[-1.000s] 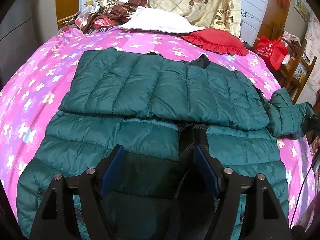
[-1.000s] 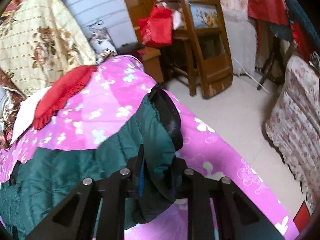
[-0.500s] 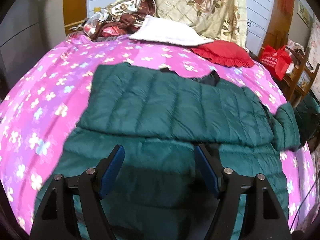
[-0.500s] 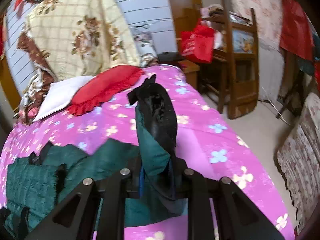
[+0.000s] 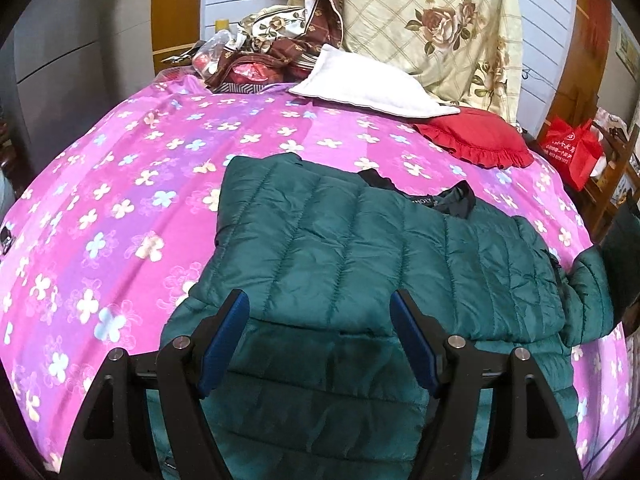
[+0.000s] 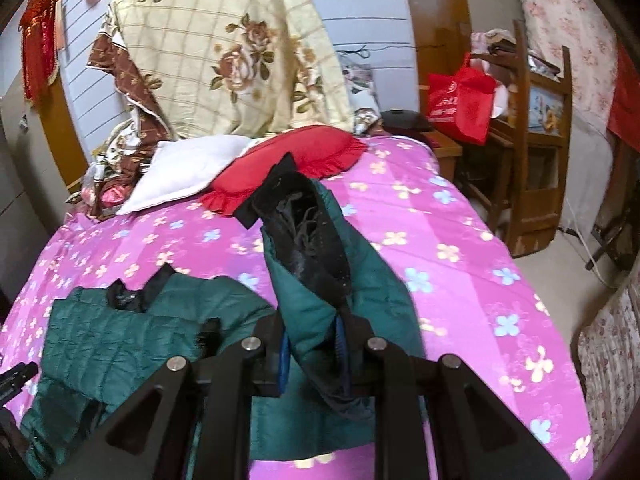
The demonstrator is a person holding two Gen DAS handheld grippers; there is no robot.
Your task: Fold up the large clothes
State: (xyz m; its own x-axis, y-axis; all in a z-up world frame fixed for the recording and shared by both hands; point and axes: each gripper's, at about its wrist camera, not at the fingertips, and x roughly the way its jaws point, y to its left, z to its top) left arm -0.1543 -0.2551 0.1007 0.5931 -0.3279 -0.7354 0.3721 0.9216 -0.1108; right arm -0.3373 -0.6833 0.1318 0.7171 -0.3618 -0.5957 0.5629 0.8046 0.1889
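My left tongs [image 5: 320, 344] are spread wide and hold nothing; they hover over the near part of the green puffer jacket [image 5: 360, 248], the blue pads [image 5: 224, 336] standing apart on either side of the quilted cloth. The jacket lies on the bed [image 5: 120, 208], on its pink flowered sheet, with one quilted panel folded across the body and the black collar [image 5: 456, 200] at the far edge. At the right edge of that view a sleeve [image 5: 592, 292] rises off the bed.

My right tongs [image 6: 312, 344] are pressed together on that sleeve [image 6: 320, 300], pinching the green fabric between the pads. The black cuff [image 6: 304, 224] stands up beyond the tips, lifted above the sheet, its open end showing a dark lining. The rest of the jacket [image 6: 120, 340] lies to the left and low in this view, flat on the bed [image 6: 460, 260].

At the far end of the bed rest a white pillow [image 5: 368, 84] and, to its right, a red frilled cushion [image 5: 472, 140], the two overlapping slightly as far as I can tell. Behind them a cream rose-patterned quilt [image 5: 432, 24] is propped against the wall. A red bag [image 6: 460, 100] hangs on wooden furniture to the right of the bed.
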